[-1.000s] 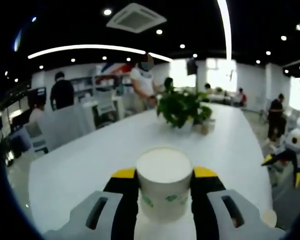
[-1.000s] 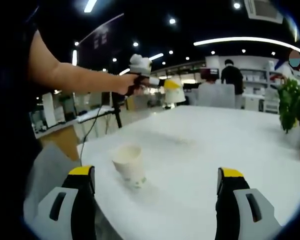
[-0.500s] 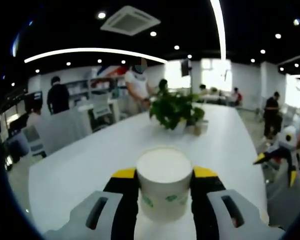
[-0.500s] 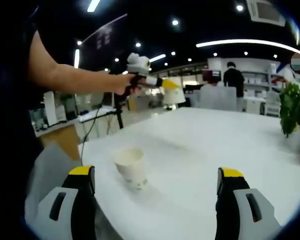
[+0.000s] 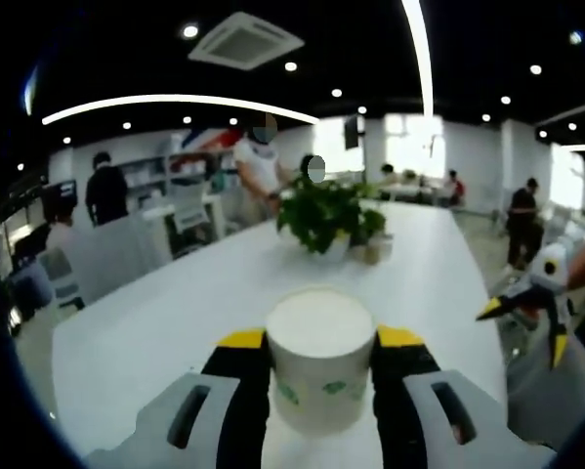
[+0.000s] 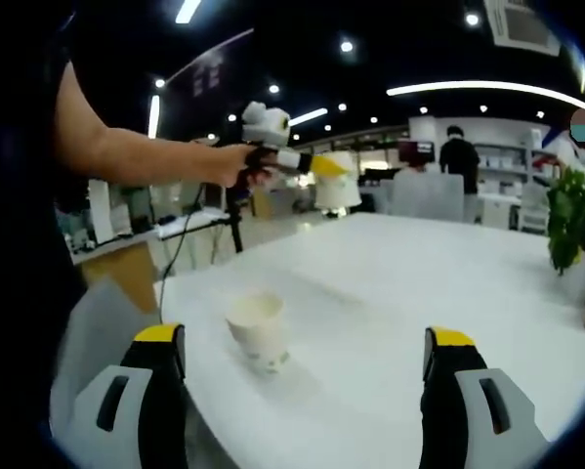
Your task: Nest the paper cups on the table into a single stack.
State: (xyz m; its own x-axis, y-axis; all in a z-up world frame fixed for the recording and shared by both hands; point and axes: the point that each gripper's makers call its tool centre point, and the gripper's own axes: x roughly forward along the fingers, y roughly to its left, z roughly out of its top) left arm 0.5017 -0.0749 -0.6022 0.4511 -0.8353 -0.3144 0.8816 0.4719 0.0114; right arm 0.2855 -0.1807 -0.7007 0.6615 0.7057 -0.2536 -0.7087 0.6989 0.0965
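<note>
In the left gripper view my left gripper [image 5: 320, 344] is shut on a white paper cup [image 5: 320, 357] with green print, held upright above the white table [image 5: 175, 313]. The right gripper view has that same cup [image 6: 337, 186] and left gripper [image 6: 323, 172] held high at the upper left in a person's hand. A second paper cup [image 6: 258, 331] stands upright on the table [image 6: 448, 274] near its front left corner. My right gripper [image 6: 307, 354] is open, its jaws wide apart, with that cup ahead and left of centre. The right gripper [image 5: 531, 313] also appears at the right edge of the left gripper view.
A potted green plant [image 5: 321, 217] stands mid-table, with a small item [image 5: 374, 251] beside it; the plant [image 6: 575, 220] is at the right in the right gripper view. Several people and grey chairs [image 5: 111, 256] are beyond the table. A tripod [image 6: 229, 220] stands off the table's left corner.
The left gripper with its cup has drifted slightly, shifting the room view leftward. The standing cup looks a little nearer the right gripper. Jaw states are unchanged.
</note>
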